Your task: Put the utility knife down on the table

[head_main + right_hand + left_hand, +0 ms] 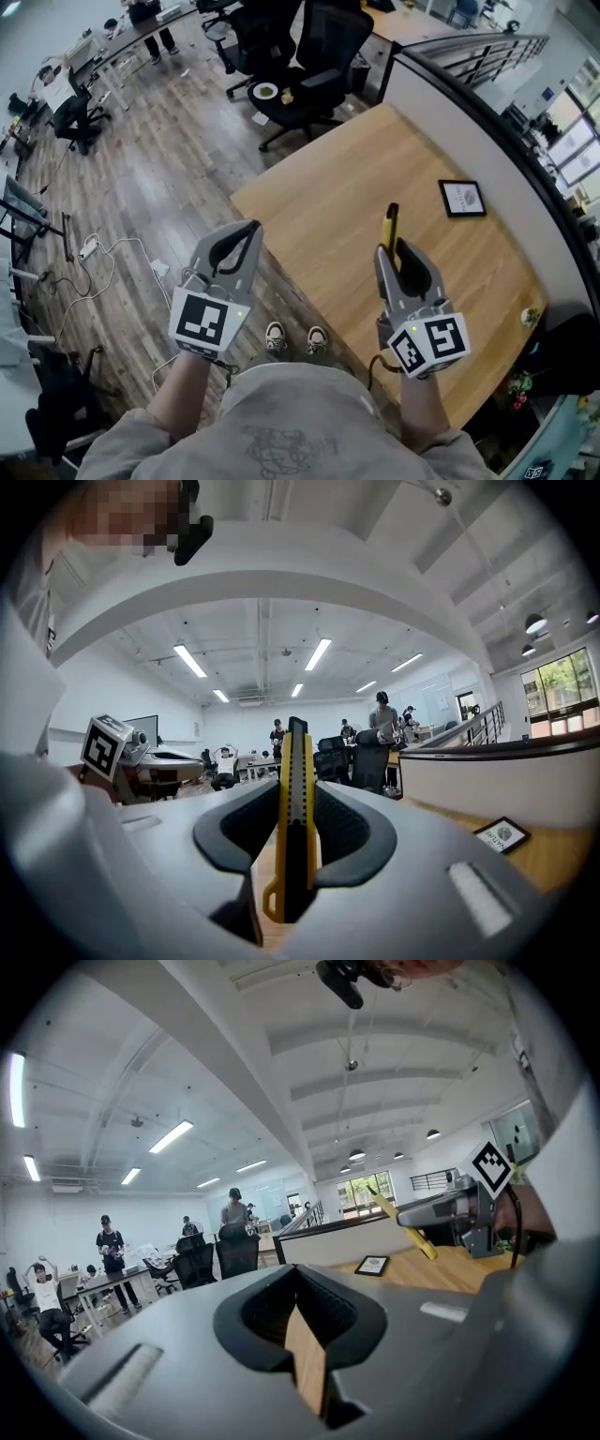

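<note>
Right gripper point(397, 251) clamps utility knife point(391, 223), its lower part hidden, left gripper point(251, 228) closed

Framed picture point(462, 198); office chair point(314, 56) bearing, perhaps, a plate point(265, 91).

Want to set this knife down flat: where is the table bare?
Most of the table is bare: the whole stretch from its left edge to the frame, just ahead of the right gripper holding the knife. Also bare between frame and the small thing at the right edge. Nowhere crowded.
</note>
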`<state>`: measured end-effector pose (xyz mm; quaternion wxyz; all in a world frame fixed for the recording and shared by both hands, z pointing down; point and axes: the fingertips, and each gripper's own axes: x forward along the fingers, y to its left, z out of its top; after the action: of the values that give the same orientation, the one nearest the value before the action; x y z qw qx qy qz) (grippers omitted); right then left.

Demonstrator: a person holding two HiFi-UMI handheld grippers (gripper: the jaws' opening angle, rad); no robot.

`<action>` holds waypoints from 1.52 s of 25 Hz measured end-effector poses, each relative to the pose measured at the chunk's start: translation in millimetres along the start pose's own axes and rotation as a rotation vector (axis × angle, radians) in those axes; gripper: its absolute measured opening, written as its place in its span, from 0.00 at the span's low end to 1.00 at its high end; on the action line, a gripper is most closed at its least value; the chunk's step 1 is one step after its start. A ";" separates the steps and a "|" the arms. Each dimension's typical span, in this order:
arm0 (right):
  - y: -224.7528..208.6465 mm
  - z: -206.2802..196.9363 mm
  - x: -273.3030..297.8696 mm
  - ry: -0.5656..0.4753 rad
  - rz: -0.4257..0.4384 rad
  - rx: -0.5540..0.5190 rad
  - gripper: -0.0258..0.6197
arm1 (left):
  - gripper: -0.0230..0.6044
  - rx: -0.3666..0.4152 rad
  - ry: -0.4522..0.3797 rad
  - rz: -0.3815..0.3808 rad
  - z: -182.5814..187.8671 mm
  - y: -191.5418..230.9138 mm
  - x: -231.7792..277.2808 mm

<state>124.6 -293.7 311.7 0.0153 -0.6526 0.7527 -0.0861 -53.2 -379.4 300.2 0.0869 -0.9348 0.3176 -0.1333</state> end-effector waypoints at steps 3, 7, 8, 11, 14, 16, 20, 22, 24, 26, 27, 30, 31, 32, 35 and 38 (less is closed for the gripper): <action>-4.1 -5.8 22.5 0.032 -0.009 -0.010 0.23 | 0.04 0.011 0.007 -0.029 -5.9 7.7 15.7; -11.3 -15.6 64.2 0.066 -0.033 -0.027 0.23 | 0.04 0.035 0.013 -0.049 -20.5 24.2 40.0; -13.4 -20.5 76.5 0.077 -0.035 -0.028 0.23 | 0.04 0.028 0.022 -0.053 -26.6 29.1 46.6; -23.1 -45.2 115.8 0.135 -0.040 -0.025 0.23 | 0.04 -0.013 0.054 -0.073 -50.5 40.7 67.9; -34.6 -82.6 151.2 0.216 -0.049 -0.009 0.23 | 0.04 -0.035 0.096 -0.086 -80.1 49.7 85.2; -40.6 -112.9 168.3 0.278 -0.058 0.010 0.23 | 0.04 -0.060 0.136 -0.088 -103.6 55.8 94.4; -47.5 -176.1 196.0 0.396 -0.069 0.061 0.23 | 0.04 -0.102 0.209 -0.098 -147.5 66.8 111.2; -50.2 -209.3 208.7 0.456 -0.077 0.073 0.23 | 0.04 -0.128 0.236 -0.107 -167.8 69.9 119.3; -53.6 -243.4 217.8 0.520 -0.089 0.086 0.23 | 0.04 -0.159 0.258 -0.123 -187.0 68.2 126.6; -58.6 -275.1 224.2 0.577 -0.105 0.103 0.23 | 0.04 -0.184 0.280 -0.139 -205.5 63.9 133.6; -61.5 -289.7 226.5 0.603 -0.116 0.112 0.23 | 0.04 -0.195 0.294 -0.146 -214.7 61.5 137.0; -64.5 -327.9 231.2 0.681 -0.138 0.134 0.23 | 0.04 -0.240 0.339 -0.165 -239.1 55.6 144.3; -62.6 -338.9 232.3 0.706 -0.136 0.136 0.23 | 0.04 -0.252 0.352 -0.171 -245.6 54.1 145.8; -60.2 -349.1 233.0 0.729 -0.131 0.137 0.23 | 0.04 -0.258 0.364 -0.176 -251.0 52.6 146.8; -55.6 -370.1 233.3 0.773 -0.125 0.131 0.23 | 0.04 -0.270 0.384 -0.183 -262.7 49.9 147.9; -53.9 -378.4 234.1 0.792 -0.126 0.120 0.23 | 0.04 -0.277 0.400 -0.182 -271.0 51.1 145.6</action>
<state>91.6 -490.1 713.3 -0.2428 -0.6119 0.6525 -0.3754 -53.8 -530.4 573.1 -0.1190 -0.9176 0.2581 -0.2779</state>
